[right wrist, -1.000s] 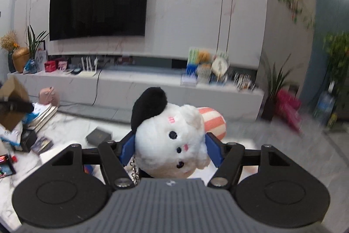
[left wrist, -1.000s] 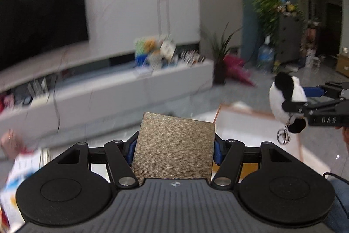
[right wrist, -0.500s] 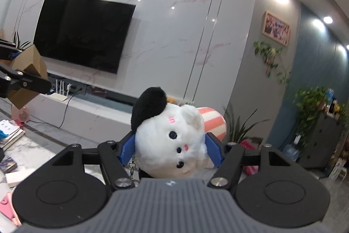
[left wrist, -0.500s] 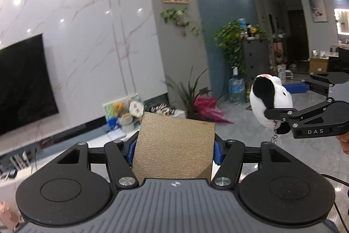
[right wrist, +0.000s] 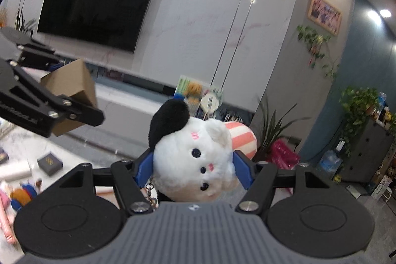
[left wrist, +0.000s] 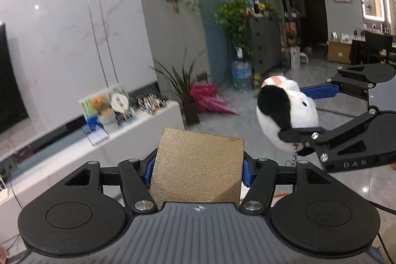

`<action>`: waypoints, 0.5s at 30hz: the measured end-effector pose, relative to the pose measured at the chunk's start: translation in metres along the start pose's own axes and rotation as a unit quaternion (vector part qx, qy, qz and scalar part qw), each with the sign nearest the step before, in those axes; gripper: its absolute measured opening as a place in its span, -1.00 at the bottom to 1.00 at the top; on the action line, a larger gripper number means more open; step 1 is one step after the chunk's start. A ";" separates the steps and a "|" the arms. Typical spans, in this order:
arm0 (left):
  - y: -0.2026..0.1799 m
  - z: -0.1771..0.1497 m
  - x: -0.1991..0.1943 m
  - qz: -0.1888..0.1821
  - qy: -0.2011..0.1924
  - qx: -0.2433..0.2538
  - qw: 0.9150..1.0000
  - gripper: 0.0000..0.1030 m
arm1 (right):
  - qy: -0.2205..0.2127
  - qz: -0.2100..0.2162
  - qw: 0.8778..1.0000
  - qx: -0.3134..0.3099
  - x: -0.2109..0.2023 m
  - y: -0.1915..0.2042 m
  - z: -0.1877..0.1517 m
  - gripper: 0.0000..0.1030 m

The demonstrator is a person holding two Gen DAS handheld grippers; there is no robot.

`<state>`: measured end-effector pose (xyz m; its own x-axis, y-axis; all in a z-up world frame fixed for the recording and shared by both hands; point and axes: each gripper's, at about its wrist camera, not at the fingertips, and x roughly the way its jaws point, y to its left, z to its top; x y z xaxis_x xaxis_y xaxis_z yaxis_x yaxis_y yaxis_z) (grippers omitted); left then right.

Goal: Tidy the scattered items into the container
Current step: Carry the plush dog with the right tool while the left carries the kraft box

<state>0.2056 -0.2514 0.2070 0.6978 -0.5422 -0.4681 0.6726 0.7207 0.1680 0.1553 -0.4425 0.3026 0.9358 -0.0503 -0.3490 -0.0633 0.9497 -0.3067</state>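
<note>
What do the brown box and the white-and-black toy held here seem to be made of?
Brown box: looks like cardboard, matt, with a fine ribbed texture on its face and plain kraft sides in the right wrist view. White-and-black toy: plush fabric, fluffy pile, probably soft-stuffed; a small metal chain hangs below it.

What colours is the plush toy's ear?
The plush toy's ear is black; the body is white. Best in the right wrist view.

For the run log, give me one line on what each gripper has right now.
left gripper: shut on box | right gripper: shut on plush | both off the table | container: not in view
</note>
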 end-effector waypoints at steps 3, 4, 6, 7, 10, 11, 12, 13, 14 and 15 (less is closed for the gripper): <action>0.000 -0.009 0.026 -0.007 0.024 0.003 1.000 0.40 | 0.025 0.013 1.000 -0.005 0.020 -0.004 -0.014 0.35; 0.000 -0.013 0.035 -0.010 0.032 0.004 0.999 0.40 | 0.033 0.018 0.999 -0.006 0.027 -0.005 -0.018 0.35; 0.001 -0.021 0.050 -0.013 0.049 0.004 0.999 0.40 | 0.050 0.028 0.998 -0.006 0.040 -0.007 -0.028 0.35; 0.002 -0.027 0.057 -0.014 0.058 0.003 0.998 0.40 | 0.058 0.032 0.998 -0.007 0.046 -0.007 -0.034 0.35; 0.006 -0.042 0.082 -0.019 0.084 0.000 0.996 0.40 | 0.082 0.044 0.996 -0.010 0.067 -0.005 -0.050 0.35; 0.008 -0.047 0.089 -0.020 0.092 -0.001 0.996 0.40 | 0.089 0.049 0.995 -0.011 0.074 -0.003 -0.056 0.35; 0.010 -0.052 0.096 -0.020 0.100 -0.003 0.995 0.40 | 0.096 0.054 0.994 -0.012 0.078 0.001 -0.063 0.35; 0.011 -0.059 0.103 -0.020 0.109 -0.005 0.994 0.40 | 0.102 0.060 0.993 -0.013 0.084 0.004 -0.069 0.35; 0.013 -0.065 0.111 -0.020 0.118 -0.006 0.993 0.40 | 0.108 0.067 0.992 -0.013 0.092 0.007 -0.074 0.35; 0.015 -0.070 0.118 -0.020 0.126 -0.007 0.992 0.40 | 0.112 0.073 0.991 -0.013 0.096 0.010 -0.079 0.35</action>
<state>0.2810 -0.2743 0.0937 0.5860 -0.4471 -0.6758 0.6935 0.7081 0.1329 0.2167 -0.4620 0.1957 0.8153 0.0167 -0.5788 -0.2043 0.9436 -0.2605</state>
